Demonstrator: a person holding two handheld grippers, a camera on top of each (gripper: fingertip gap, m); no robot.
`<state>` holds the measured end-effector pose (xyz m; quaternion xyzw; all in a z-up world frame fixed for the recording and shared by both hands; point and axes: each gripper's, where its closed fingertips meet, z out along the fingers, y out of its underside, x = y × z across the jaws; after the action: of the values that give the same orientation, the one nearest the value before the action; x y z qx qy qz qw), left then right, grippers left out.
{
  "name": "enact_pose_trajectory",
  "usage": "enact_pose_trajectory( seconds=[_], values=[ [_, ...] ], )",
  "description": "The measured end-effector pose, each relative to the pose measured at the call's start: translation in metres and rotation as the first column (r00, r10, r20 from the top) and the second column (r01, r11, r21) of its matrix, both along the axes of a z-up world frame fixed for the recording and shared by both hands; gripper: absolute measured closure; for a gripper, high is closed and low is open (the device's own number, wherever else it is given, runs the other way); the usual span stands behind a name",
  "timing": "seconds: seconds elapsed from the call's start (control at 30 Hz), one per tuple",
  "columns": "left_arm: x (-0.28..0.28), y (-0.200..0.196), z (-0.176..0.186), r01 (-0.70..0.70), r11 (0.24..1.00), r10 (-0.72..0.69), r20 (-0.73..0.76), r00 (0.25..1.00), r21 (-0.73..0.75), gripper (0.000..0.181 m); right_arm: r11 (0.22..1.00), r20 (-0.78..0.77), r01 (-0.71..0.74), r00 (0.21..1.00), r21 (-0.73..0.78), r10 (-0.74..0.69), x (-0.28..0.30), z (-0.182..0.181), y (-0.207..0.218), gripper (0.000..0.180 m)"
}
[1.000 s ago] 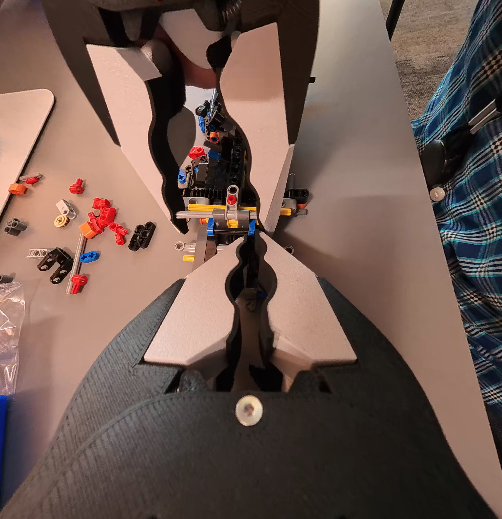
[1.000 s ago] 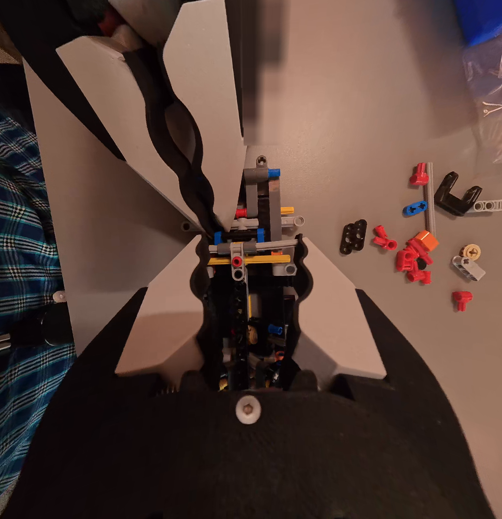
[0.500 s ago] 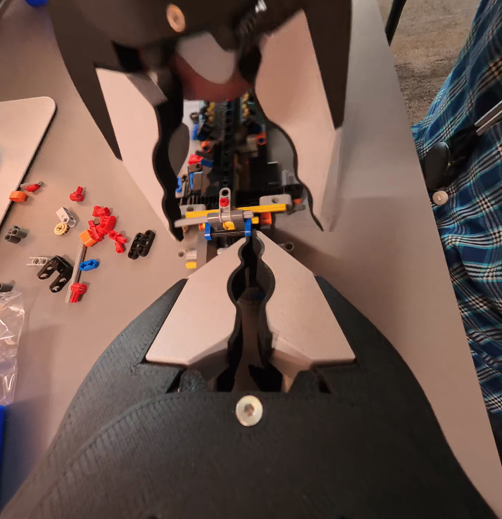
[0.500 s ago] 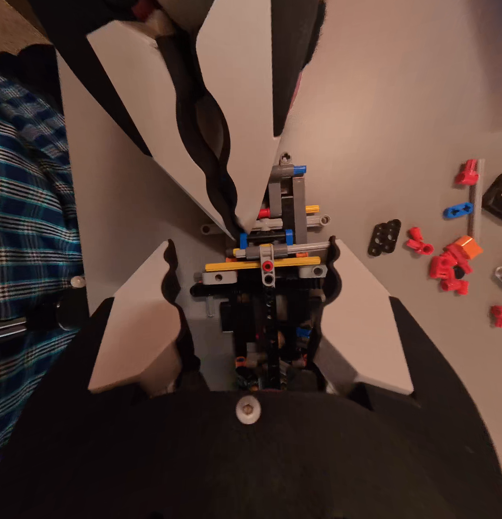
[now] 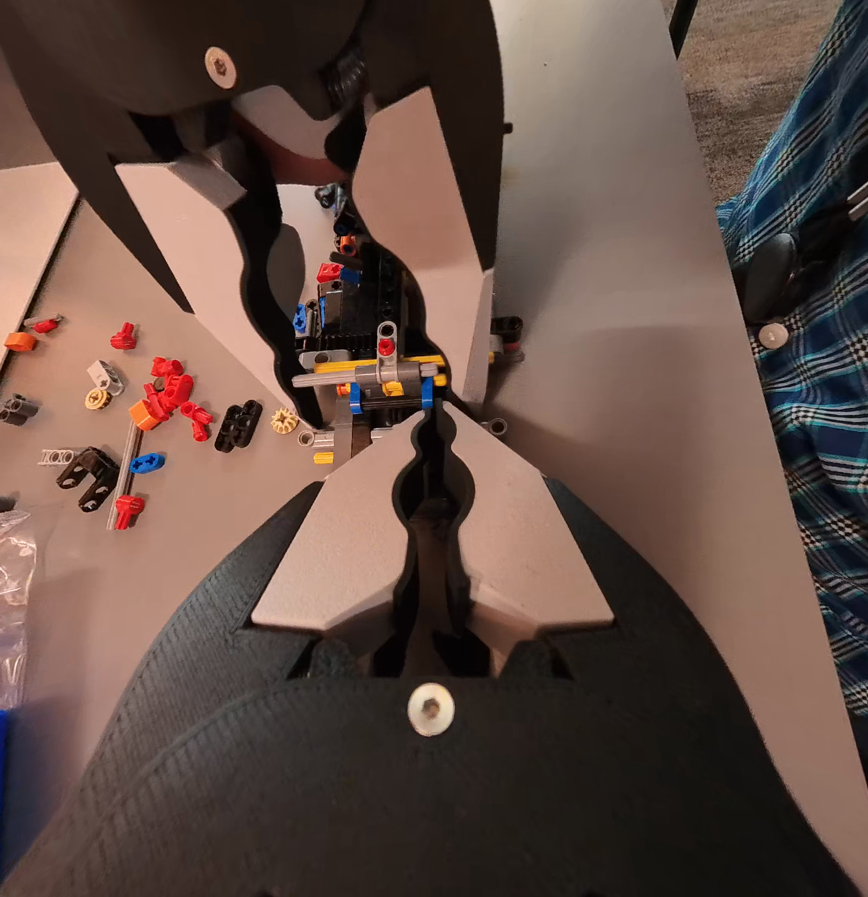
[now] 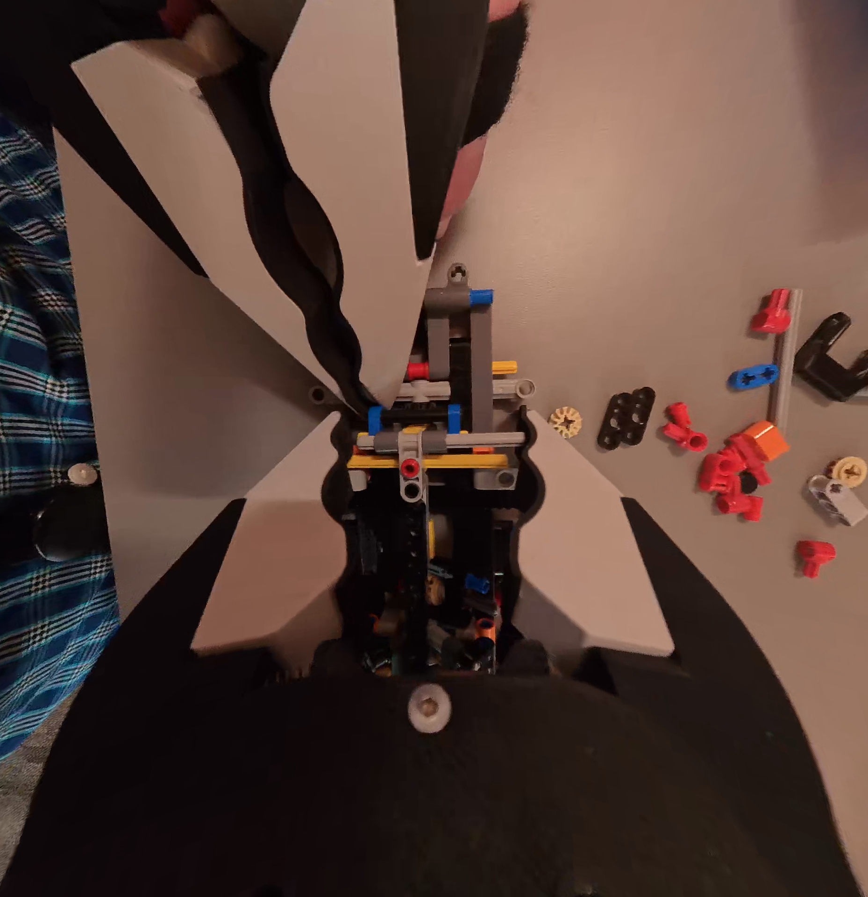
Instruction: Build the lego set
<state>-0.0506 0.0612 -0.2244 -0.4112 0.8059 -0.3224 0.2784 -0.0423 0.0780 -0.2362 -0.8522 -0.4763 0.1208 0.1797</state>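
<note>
Model (image 5: 374,369) lies on the table (image 5: 616,437) just ahead of the left gripper (image 5: 434,417), whose fingers are drawn narrow, tips pinching the model's near end by a blue pin. Beyond it, the right gripper (image 5: 374,388) comes from the opposite side, its fingers straddling the model. Loose parts (image 5: 170,393) lie to the left, a tan gear (image 5: 282,419) nearest the model, a clear bag (image 5: 5,606) farther left.

In the right wrist view, the right gripper (image 6: 432,427) is partly spread, both fingers pressed against the model's (image 6: 437,485) sides, most of the black frame between them. The left gripper (image 6: 374,407) points in from ahead, tips together at the model's far left corner. The gear (image 6: 565,421) sits just right of the right finger, with the parts (image 6: 733,466) farther right. A plaid shirt (image 6: 29,437) shows left of the table (image 6: 179,388).
</note>
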Motion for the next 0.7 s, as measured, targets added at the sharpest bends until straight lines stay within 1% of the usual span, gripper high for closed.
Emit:
enact_pose_trajectory(
  seconds=[0.1, 0.17, 0.2, 0.23, 0.27, 0.33, 0.37, 0.4, 0.43, 0.47, 0.5, 0.53, 0.7],
  values=[
    [0.000, 0.000, 0.000, 0.000, 1.000, 0.000, 0.001, 1.000, 0.003, 0.181, 1.000, -0.016, 0.014, 1.000, -0.007, -0.014, -0.001, 0.000, -0.001, 0.112],
    [0.000, 0.001, 0.000, -0.005, 1.000, 0.005, 0.003, 1.000, 0.007, 0.181, 1.000, -0.014, 0.001, 1.000, 0.001, -0.001, -0.003, -0.001, -0.004, 0.099],
    [0.001, 0.002, 0.000, -0.011, 1.000, 0.011, 0.005, 1.000, 0.011, 0.181, 1.000, -0.012, 0.009, 1.000, 0.014, -0.008, -0.004, -0.002, -0.003, 0.098],
    [0.000, 0.002, 0.000, -0.007, 1.000, 0.007, 0.006, 1.000, 0.014, 0.181, 1.000, 0.002, 0.005, 1.000, 0.026, -0.005, -0.003, -0.002, -0.003, 0.102],
    [0.000, 0.000, 0.000, 0.005, 1.000, -0.005, 0.005, 1.000, 0.012, 0.181, 1.000, 0.011, 0.014, 1.000, 0.023, -0.014, 0.000, -0.001, -0.002, 0.113],
    [0.000, 0.000, 0.000, 0.000, 1.000, 0.000, 0.009, 1.000, 0.019, 0.181, 0.999, -0.001, 0.017, 1.000, 0.031, -0.017, -0.001, -0.001, -0.001, 0.113],
    [0.000, 0.000, 0.000, -0.001, 1.000, 0.001, 0.009, 1.000, 0.019, 0.181, 0.999, -0.013, 0.017, 1.000, 0.033, -0.016, -0.002, -0.002, -0.003, 0.108],
    [0.001, 0.002, 0.000, -0.010, 1.000, 0.010, 0.009, 1.000, 0.019, 0.181, 0.999, -0.015, 0.009, 1.000, 0.032, -0.008, -0.003, -0.003, -0.005, 0.095],
    [0.002, 0.006, 0.000, -0.035, 0.999, 0.035, 0.010, 0.999, 0.020, 0.181, 1.000, -0.007, 0.011, 1.000, 0.026, -0.011, -0.005, -0.005, -0.007, 0.075],
    [0.002, 0.007, 0.000, -0.041, 0.999, 0.040, 0.007, 0.999, 0.013, 0.181, 1.000, -0.001, 0.009, 1.000, 0.028, -0.009, -0.007, -0.007, -0.008, 0.068],
    [0.002, 0.006, 0.000, -0.029, 0.999, 0.029, 0.005, 1.000, 0.013, 0.181, 1.000, 0.002, 0.003, 1.000, 0.030, -0.004, -0.007, -0.006, -0.009, 0.070],
    [0.002, 0.006, 0.000, -0.028, 0.999, 0.028, 0.007, 1.000, 0.017, 0.181, 0.999, 0.007, 0.000, 1.000, 0.036, 0.000, -0.005, -0.005, -0.008, 0.077],
    [0.003, 0.010, 0.000, -0.054, 0.998, 0.054, 0.008, 0.998, 0.019, 0.181, 1.000, 0.030, 0.013, 0.999, 0.027, -0.014, 0.008, -0.004, -0.009, 0.089]
  ],
)
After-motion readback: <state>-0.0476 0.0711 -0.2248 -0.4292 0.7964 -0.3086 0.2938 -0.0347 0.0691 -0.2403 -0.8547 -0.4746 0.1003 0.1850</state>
